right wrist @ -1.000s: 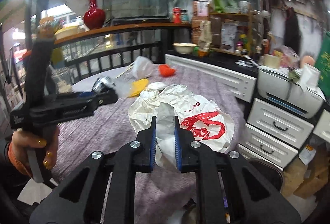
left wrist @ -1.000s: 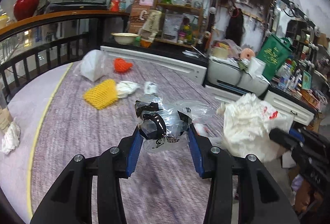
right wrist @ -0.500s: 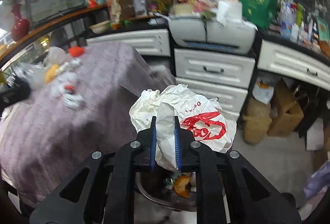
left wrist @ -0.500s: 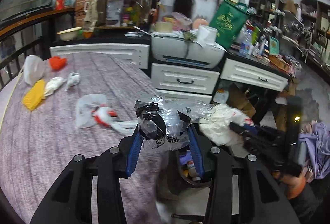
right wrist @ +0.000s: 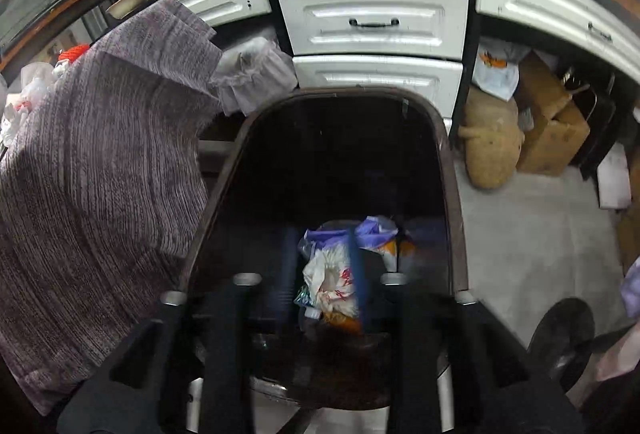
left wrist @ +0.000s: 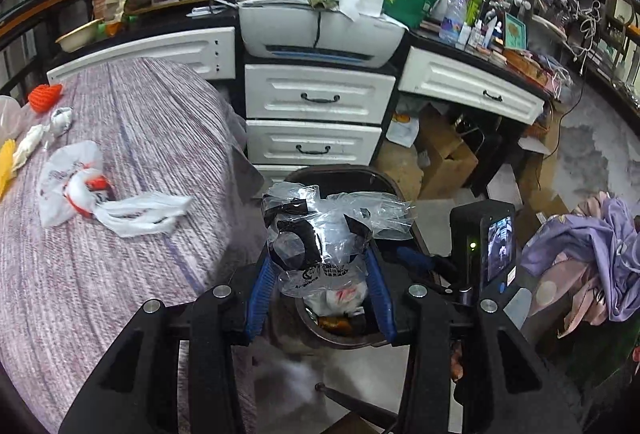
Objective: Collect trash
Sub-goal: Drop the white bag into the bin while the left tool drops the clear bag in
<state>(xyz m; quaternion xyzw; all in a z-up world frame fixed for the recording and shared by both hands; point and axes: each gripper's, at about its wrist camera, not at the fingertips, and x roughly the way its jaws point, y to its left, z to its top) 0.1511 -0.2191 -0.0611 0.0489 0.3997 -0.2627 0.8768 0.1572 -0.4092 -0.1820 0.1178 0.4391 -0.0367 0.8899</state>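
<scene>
The left gripper [left wrist: 320, 274] is clenched on a crumpled clear plastic bag [left wrist: 320, 234], held between its blue pads [left wrist: 260, 286]. The bag has black printed patches and stands roughly upright, its long axis running along the fingers, with loose film spreading toward the right above the pads. It hangs directly above the trash bin [left wrist: 384, 182], over the near part of the bin's opening.

The right gripper [right wrist: 324, 274] is inside the mouth of the bin [right wrist: 450, 194]. Its fingers stand apart with nothing between them: released. A white plastic bag with red print [right wrist: 332, 278] lies at the bottom of the bin, seen through the gap between the fingers, among other waste including a purple wrapper [right wrist: 372, 228]. This view is motion-blurred near the fingers.

The bin is dark, with a rounded rim, and stands on the floor just beside the table edge. The purple-grey tablecloth [left wrist: 120, 234] hangs down on the bin's left. White drawers [left wrist: 316, 98] stand behind the bin. Open floor [right wrist: 532, 234] lies to the bin's right.

On the table, left of the bin, lies another white and red bag [left wrist: 96, 198], stretched with its long axis pointing toward the bin. Farther left are smaller scraps and an orange net [left wrist: 45, 96].
</scene>
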